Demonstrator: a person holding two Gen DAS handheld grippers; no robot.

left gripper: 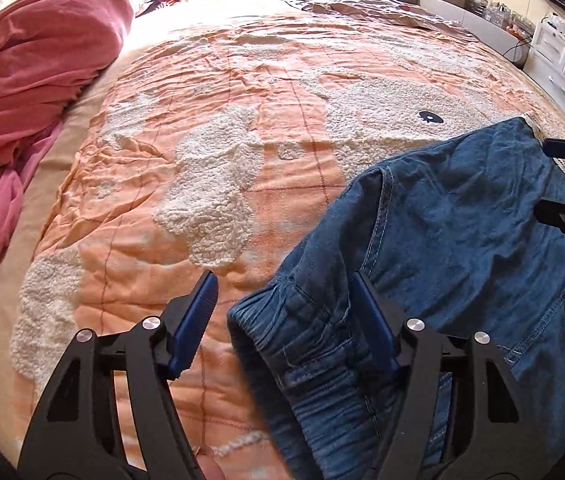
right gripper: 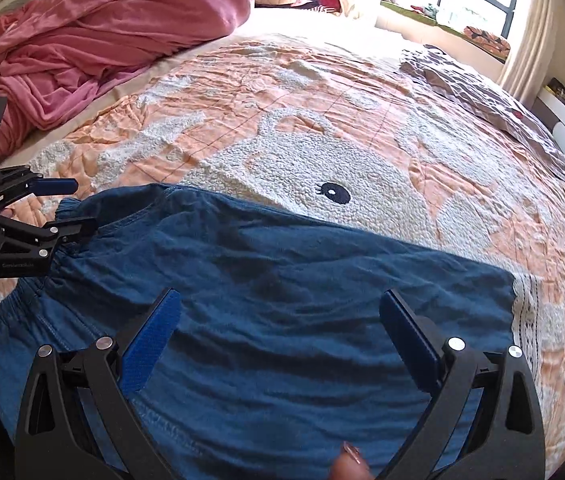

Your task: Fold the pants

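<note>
Blue denim pants point(left gripper: 462, 240) lie on the bed, folded over, with the elastic waistband point(left gripper: 314, 344) at the near left. They also show in the right wrist view point(right gripper: 282, 300), with the waistband point(right gripper: 42, 292) at the left. My left gripper point(left gripper: 284, 292) is open, its jaws astride the waistband corner, and it shows from the side in the right wrist view point(right gripper: 82, 208). My right gripper point(right gripper: 280, 320) is open just above the middle of the pants. It shows at the right edge of the left wrist view point(left gripper: 544, 178).
The pants rest on a peach quilt with a white fleecy rabbit point(right gripper: 342, 184). A heap of pink blanket point(right gripper: 94, 40) lies at the far left. A grey patterned cover point(right gripper: 482, 92) lies at the far right. White drawers point(left gripper: 562, 68) stand beyond the bed.
</note>
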